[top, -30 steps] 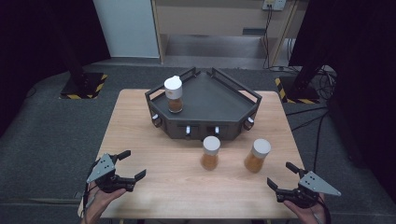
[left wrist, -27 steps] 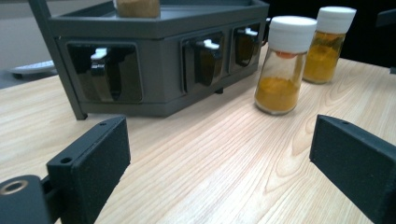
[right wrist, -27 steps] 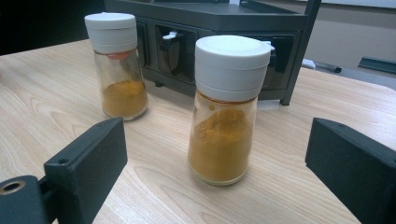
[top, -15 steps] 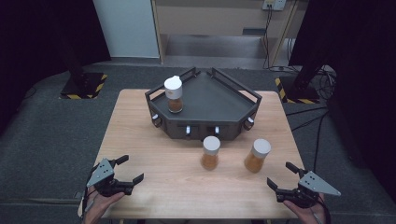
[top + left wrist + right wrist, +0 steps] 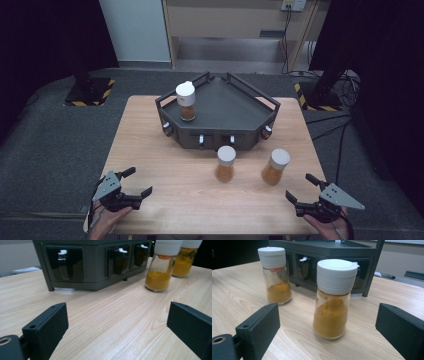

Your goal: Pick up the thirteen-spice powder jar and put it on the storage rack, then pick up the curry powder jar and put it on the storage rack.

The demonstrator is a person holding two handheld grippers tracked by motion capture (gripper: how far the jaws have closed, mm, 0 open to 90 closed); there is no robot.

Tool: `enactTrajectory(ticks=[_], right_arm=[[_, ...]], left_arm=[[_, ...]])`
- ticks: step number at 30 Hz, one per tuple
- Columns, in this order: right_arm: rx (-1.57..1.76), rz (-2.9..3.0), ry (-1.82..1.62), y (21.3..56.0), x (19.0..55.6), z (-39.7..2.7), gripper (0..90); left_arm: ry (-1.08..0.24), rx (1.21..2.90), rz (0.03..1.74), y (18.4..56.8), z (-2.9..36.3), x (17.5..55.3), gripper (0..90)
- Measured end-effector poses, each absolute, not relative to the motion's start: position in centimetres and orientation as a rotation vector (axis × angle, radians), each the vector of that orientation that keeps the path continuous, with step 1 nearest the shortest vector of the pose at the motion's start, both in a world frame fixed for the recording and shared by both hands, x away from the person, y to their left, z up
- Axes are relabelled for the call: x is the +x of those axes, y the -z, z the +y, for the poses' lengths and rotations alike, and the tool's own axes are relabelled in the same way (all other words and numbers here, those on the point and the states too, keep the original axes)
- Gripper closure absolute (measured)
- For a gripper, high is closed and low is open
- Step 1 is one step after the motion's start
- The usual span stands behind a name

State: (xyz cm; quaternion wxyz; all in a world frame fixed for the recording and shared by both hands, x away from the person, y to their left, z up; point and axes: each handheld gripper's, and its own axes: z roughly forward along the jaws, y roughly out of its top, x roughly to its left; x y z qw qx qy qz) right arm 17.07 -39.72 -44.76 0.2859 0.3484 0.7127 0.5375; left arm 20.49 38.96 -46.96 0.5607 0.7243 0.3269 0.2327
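On the pale wooden table (image 5: 165, 165), near its front edge, the left gripper (image 5: 133, 183) sits at the left corner with its black jaws spread wide and nothing between them; they have just been opening a little further. At the right corner the right gripper (image 5: 305, 189) rests low over the wood, jaws likewise parted and empty. Two clear glass spice jars with white caps stand upright on the table between the grippers and the dark grey angular rack (image 5: 220, 107): the middle jar (image 5: 225, 164) and the right jar (image 5: 275, 166), near each other but apart, both part-filled with orange-yellow powder. A third capped jar (image 5: 186, 101) stands on the rack's left side.
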Motion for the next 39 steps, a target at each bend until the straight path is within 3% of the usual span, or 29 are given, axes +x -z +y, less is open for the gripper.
enactTrajectory(ticks=[39], right_arm=[[0.933,1.900,-1.433,44.75,16.99,-39.66,4.1]], left_arm=[[-0.548,1.714,0.735,46.91,38.88,20.43,0.1]])
